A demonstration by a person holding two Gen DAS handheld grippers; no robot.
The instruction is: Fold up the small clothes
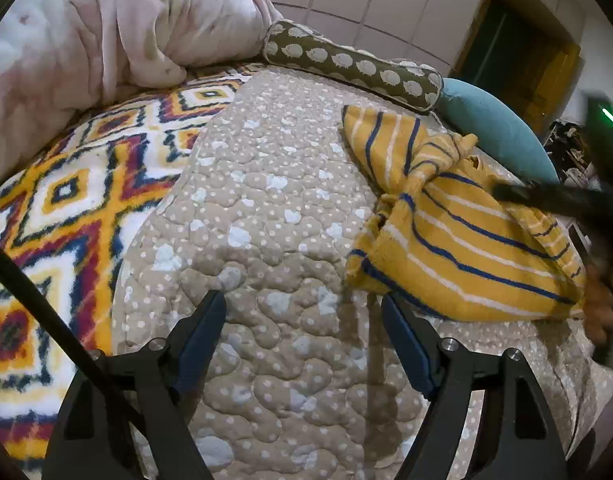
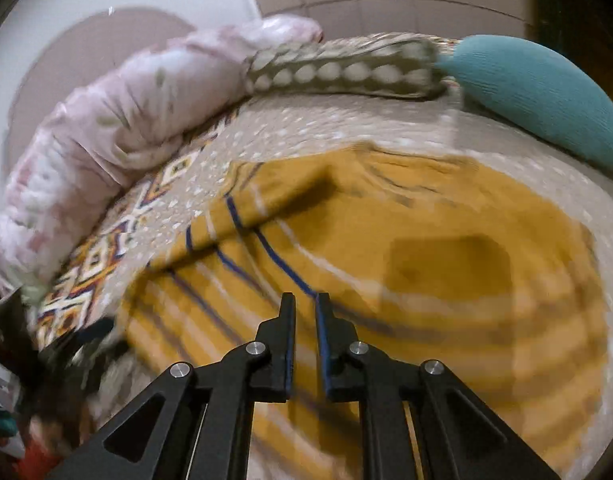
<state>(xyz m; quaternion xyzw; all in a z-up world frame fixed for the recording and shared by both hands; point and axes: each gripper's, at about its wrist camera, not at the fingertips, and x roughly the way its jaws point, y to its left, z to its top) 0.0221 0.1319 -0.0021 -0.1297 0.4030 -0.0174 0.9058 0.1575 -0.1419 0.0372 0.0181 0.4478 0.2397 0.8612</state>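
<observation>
While the striped yellow garment [image 1: 458, 232] lay bunched and unfolded on the bed's quilt [image 1: 274, 184], near the teal pillow [image 1: 498, 132], my left jaws [image 1: 304, 324] stood wide and empty beside it. My right jaws [image 2: 305, 308] were nearly closed over its cloth; whether they pinched it I could not tell. Folding looked barely begun.
</observation>
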